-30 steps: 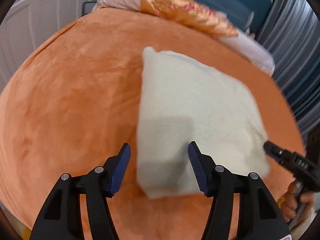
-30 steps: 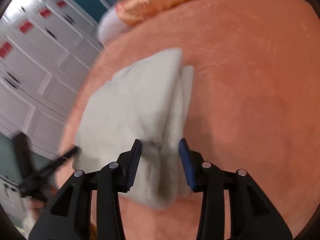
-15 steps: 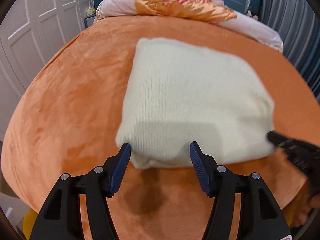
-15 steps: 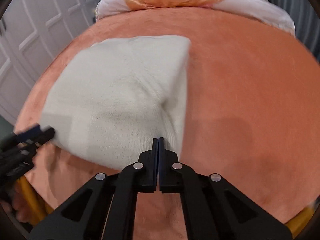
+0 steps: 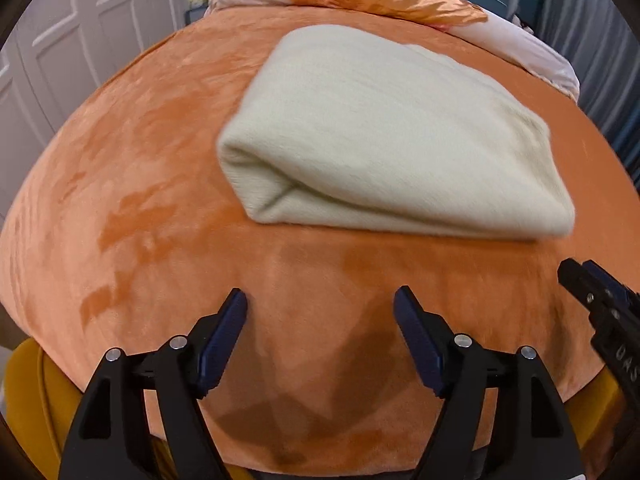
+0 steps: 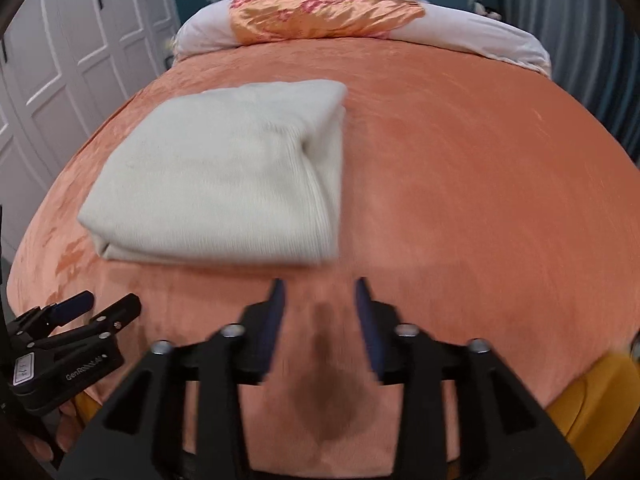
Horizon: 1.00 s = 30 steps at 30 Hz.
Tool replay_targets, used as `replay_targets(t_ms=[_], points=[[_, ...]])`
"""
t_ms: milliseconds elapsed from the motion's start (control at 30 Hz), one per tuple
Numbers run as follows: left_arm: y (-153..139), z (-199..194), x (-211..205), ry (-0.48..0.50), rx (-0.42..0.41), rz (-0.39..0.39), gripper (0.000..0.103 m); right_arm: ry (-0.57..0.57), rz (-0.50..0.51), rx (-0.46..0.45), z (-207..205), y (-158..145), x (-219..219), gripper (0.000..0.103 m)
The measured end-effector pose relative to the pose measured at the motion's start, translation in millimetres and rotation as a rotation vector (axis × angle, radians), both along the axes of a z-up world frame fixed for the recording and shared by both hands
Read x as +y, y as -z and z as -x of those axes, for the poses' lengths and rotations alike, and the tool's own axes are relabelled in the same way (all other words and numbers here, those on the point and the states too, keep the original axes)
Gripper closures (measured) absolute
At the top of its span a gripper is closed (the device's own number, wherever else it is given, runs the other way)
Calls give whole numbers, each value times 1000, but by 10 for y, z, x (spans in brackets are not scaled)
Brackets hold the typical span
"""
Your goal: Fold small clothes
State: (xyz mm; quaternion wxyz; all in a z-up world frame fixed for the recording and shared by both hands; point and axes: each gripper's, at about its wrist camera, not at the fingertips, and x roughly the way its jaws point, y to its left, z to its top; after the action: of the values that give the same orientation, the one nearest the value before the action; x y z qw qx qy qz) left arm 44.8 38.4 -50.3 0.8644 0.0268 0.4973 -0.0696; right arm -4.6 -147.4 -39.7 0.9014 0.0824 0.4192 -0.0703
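A cream knit garment (image 5: 384, 136) lies folded into a thick rectangle on the orange bedspread (image 5: 140, 184); it also shows in the right wrist view (image 6: 224, 176). My left gripper (image 5: 320, 308) is open and empty, held back from the garment's near edge. My right gripper (image 6: 320, 292) is open and empty, just short of the garment's near right corner. Each gripper shows in the other's view, the right one (image 5: 592, 304) at the far right, the left one (image 6: 80, 312) at the lower left.
Pillows (image 6: 460, 28) with an orange floral cover (image 6: 320, 12) lie at the head of the bed. White cupboard doors (image 6: 60, 48) stand on the left, grey curtains (image 5: 600, 24) on the right. A yellow sheet (image 6: 592, 400) shows below the bed's near edge.
My right gripper has let go of the garment's corner and opened. Both grippers have pulled back toward the near edge of the bed. The garment now lies flat and folded.
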Motion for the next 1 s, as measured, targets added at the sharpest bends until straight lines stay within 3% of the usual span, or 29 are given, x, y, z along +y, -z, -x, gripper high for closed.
replay_targets(t_ms=[167, 400, 500, 733, 800, 867, 1000], points=[[38, 94, -72, -11, -61, -16, 27, -10, 29, -23, 157, 154, 73, 51], [101, 147, -132, -26, -124, -28, 18, -16, 31, -43, 216, 308, 67, 37], [150, 137, -104, -49, -149, -10, 14, -32, 45, -56, 226, 338, 132, 26], [177, 157, -109, -69, -186, -5, 11, -8, 55, -80, 256, 414, 181, 23], [185, 151, -110, -77, -190, -7, 11, -2, 53, -79, 257, 423, 177, 20], [186, 141, -95, -86, -194, -3, 10, 15, 48, -70, 248, 444, 149, 5], [191, 130, -84, -86, -193, -10, 10, 39, 28, -52, 231, 481, 107, 5]])
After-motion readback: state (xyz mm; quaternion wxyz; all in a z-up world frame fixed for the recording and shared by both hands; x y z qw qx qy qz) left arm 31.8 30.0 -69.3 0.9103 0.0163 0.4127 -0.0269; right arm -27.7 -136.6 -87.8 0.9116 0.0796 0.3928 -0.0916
